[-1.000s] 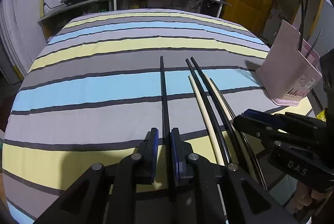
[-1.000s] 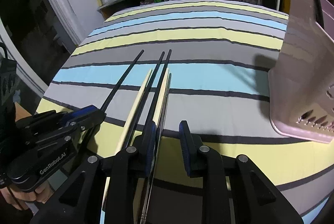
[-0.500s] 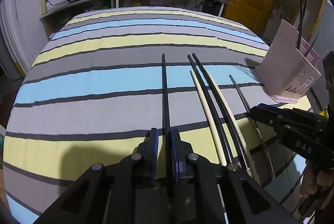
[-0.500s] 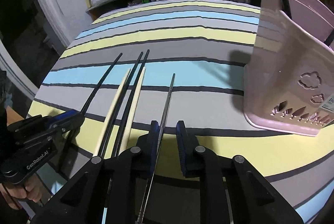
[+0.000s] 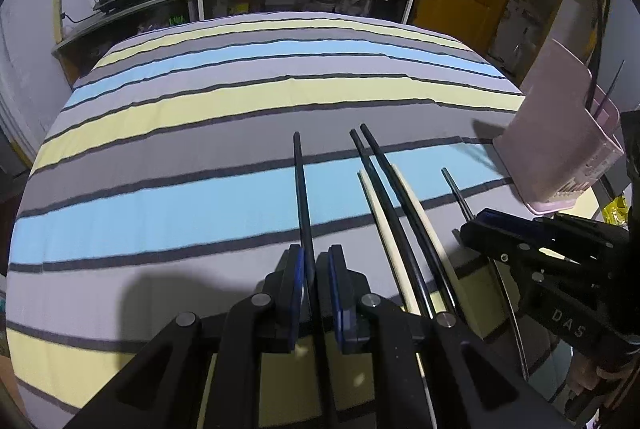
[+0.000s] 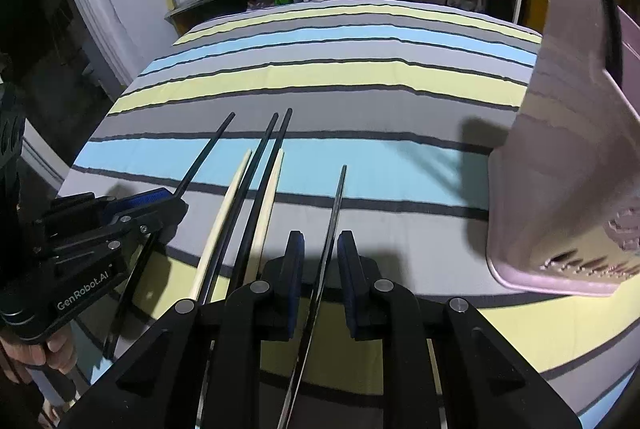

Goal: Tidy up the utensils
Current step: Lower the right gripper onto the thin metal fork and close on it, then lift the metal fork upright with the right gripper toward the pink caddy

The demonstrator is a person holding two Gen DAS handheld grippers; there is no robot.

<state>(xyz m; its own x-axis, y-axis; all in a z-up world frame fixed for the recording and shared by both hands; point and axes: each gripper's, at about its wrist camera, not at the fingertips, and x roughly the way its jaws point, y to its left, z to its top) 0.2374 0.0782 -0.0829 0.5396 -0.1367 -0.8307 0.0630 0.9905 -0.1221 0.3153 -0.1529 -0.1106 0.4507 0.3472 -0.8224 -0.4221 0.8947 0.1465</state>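
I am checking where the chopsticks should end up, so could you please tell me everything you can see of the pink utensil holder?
The pink utensil holder looks like matte plastic, with a tall slanted back wall and small decorative cut-outs low on its front. It stands upright on the striped cloth at the table's right side, right of the loose chopsticks. A few dark, thin utensils already stand in it, sticking out above the rim. No hand-held gripper touches it.
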